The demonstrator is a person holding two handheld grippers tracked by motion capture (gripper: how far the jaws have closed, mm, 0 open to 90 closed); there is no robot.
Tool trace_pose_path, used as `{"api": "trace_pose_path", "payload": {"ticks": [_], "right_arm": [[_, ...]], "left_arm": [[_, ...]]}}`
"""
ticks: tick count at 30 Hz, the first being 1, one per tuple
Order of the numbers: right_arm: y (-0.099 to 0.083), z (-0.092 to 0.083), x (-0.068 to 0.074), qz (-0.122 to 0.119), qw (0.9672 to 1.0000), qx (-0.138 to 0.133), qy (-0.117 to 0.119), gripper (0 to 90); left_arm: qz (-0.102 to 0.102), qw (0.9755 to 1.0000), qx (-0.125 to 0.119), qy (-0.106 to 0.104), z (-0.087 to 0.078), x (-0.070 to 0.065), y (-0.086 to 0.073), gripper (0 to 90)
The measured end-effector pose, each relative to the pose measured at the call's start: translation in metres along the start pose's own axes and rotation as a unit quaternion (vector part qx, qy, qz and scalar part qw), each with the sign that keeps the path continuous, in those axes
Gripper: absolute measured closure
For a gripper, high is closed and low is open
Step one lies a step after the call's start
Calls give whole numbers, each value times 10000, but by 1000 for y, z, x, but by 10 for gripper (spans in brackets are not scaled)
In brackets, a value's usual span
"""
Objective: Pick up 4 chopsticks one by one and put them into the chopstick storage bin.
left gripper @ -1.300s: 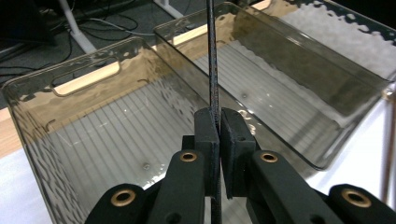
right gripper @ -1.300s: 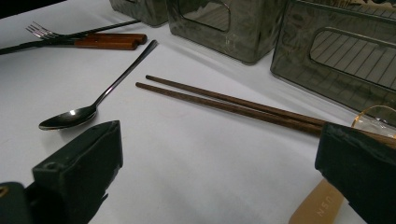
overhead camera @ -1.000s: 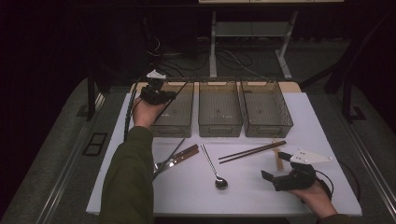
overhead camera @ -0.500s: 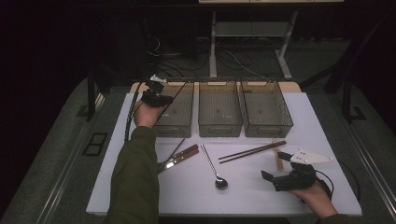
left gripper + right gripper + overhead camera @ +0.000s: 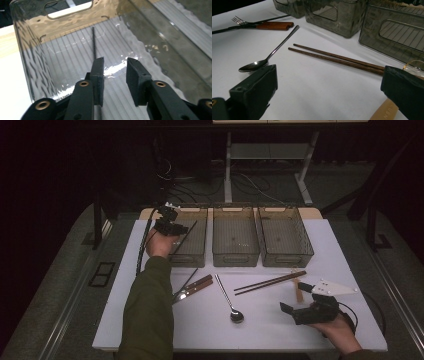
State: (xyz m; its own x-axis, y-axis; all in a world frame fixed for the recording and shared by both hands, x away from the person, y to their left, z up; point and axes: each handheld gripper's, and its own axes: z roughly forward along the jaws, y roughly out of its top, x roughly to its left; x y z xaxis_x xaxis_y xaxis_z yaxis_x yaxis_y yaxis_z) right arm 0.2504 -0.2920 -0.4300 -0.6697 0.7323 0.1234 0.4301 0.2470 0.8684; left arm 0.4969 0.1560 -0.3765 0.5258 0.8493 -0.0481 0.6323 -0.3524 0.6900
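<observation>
My left gripper (image 5: pixel 175 227) (image 5: pixel 115 61) hangs over the left clear bin (image 5: pixel 192 256) at the back of the white table. Its jaws have just been opening and stand apart. A thin black stick (image 5: pixel 186 234) (image 5: pixel 94 42) lies against the inner face of the left-hand jaw and slants down onto the bin's ribbed floor (image 5: pixel 75 57); the other pad is off it. My right gripper (image 5: pixel 295 298) (image 5: pixel 329 75) rests near the front right, open wide, with bare table between its jaws. A pair of brown chopsticks (image 5: pixel 270 283) (image 5: pixel 337 58) lies just beyond it.
A spoon (image 5: pixel 230 301) (image 5: pixel 267 60) lies mid-table, and wooden-handled cutlery with a fork (image 5: pixel 192 288) (image 5: pixel 262 25) lies to its left. The middle bin (image 5: pixel 235 257) and right bin (image 5: pixel 287 257) stand beside the left one. A pale wooden piece (image 5: pixel 298 293) lies by my right gripper.
The left gripper has sunk slightly over the left bin and its jaws have parted. The black stick now slants out from it. The right hand has stayed put.
</observation>
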Motion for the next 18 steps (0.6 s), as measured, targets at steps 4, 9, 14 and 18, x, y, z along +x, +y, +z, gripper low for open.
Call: {"api": "trace_pose_path", "payload": {"ticks": [4, 9, 14, 18], "right_arm": [[0, -1, 1, -21, 10000, 4, 4, 10], [0, -1, 1, -6, 10000, 20, 17, 10], [0, -1, 1, -17, 10000, 13, 8, 10], [0, 0, 1, 2, 10000, 21, 1, 10]], "left_arm": [[29, 9999, -91, -46, -5, 0, 1, 597], [73, 9996, -215, -137, -15, 0, 3, 538], [88, 9992, -231, -317, -26, -3, 4, 474], [100, 9986, -346, -393, -37, -6, 2, 435]]}}
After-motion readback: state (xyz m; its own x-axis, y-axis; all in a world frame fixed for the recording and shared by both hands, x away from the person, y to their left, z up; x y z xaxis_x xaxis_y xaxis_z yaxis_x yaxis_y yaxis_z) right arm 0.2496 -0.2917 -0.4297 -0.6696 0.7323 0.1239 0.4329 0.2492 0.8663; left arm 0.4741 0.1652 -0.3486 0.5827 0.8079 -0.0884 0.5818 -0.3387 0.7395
